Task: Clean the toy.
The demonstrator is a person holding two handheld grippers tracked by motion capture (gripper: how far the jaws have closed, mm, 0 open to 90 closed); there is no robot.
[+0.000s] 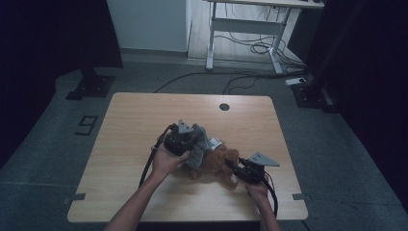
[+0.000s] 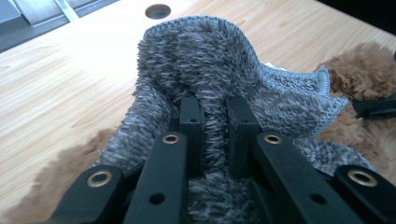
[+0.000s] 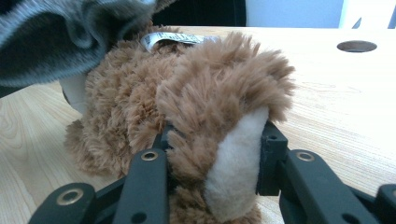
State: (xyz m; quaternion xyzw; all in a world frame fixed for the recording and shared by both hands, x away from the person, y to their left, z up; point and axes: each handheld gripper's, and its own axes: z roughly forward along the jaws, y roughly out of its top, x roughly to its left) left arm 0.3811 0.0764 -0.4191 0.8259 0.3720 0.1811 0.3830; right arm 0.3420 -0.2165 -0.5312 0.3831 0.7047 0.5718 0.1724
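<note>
Left gripper (image 2: 215, 123): its 2 jaws are pinched on a fold of the grey fleece garment (image 2: 219, 74), pile bulging between them; in the high view it sits just left of the table's middle, gripped by the person's left hand (image 1: 166, 161)
Right gripper (image 3: 215, 156): its 2 jaws clamp a limb of the brown plush toy (image 3: 187, 107), where a cream pad (image 3: 236, 163) shows between brown fur; in the high view it lies toward the table's near right corner, held by the right hand (image 1: 257, 187)
Grey fleece garment: bunched and lifted over the toy's left end, a stitched hem along its edge, draping onto brown fur
Brown plush toy: lying on the table (image 1: 144, 120) near the middle, closer to the near edge than the far one, between the 2 grippers
White label (image 3: 170, 38): on the toy's upper side, just beside the garment
Cable hole (image 1: 224, 107): round, near the table's far edge, well apart from the toy
</note>
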